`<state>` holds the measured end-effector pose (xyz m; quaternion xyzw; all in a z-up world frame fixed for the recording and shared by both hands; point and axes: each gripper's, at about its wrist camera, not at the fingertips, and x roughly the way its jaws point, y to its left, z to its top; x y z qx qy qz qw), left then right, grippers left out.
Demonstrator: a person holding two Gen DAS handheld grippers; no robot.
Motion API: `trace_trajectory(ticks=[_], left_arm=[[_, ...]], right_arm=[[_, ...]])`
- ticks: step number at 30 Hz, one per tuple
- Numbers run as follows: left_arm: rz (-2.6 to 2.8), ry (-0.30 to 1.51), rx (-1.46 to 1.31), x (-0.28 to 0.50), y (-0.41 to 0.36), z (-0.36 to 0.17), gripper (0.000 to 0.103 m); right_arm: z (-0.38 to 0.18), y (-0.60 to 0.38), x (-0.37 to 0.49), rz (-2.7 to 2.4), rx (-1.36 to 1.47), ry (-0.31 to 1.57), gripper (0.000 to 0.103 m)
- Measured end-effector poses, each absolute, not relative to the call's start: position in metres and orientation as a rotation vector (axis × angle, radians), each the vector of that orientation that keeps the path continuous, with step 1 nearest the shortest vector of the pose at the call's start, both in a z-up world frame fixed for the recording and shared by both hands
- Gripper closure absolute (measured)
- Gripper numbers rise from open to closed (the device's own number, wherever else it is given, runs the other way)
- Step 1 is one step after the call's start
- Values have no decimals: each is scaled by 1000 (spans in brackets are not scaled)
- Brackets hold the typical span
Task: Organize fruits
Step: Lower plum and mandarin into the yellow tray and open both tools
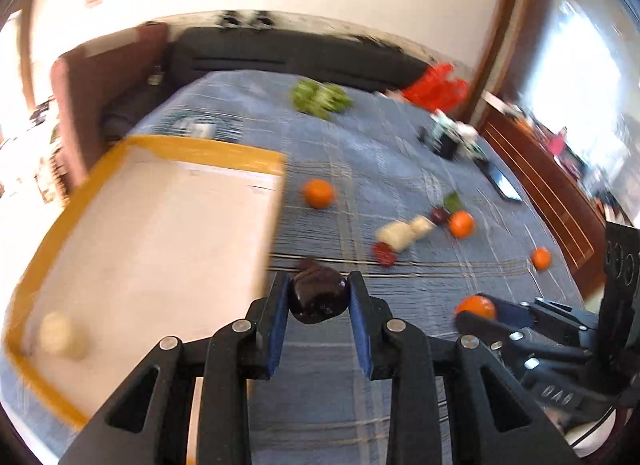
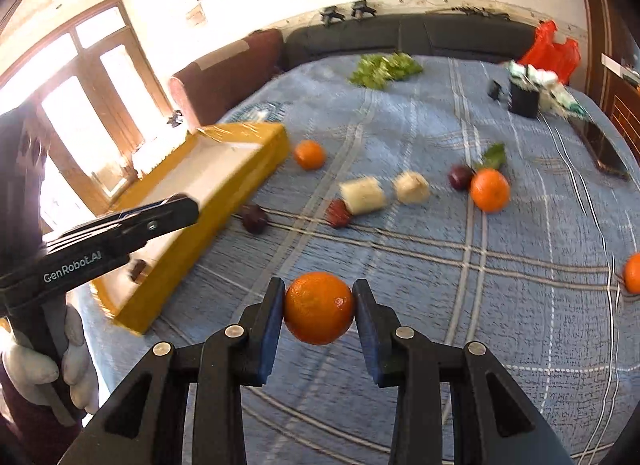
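While left gripper (image 1: 319, 297) clamps a plum (image 1: 318, 299) beside the tray (image 1: 256, 159), right gripper (image 2: 319, 307) clamps an orange (image 2: 319, 308) near it.

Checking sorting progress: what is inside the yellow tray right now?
The yellow tray shows a white floor with one pale, blurred piece near its near corner. In the right wrist view the left gripper and the tray wall cover part of the inside; a dark item below it is unclear.

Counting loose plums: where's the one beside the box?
In the right wrist view, the plum lies on the bedspread left of centre, just right of the yellow box.
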<state>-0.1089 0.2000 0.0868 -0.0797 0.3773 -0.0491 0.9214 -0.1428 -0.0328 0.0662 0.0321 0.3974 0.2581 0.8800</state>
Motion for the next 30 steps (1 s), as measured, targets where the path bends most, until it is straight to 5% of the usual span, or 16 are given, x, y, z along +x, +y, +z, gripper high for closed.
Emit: trace_trajectory(ticks=[12,30], left_arm=[[195,783,-342,-149,327,68,75],[213,784,-328,-142,337,48,74]], right_arm=[[91,80,-132,738,28,857,64],[36,186,-95,805,-82,1018,64]])
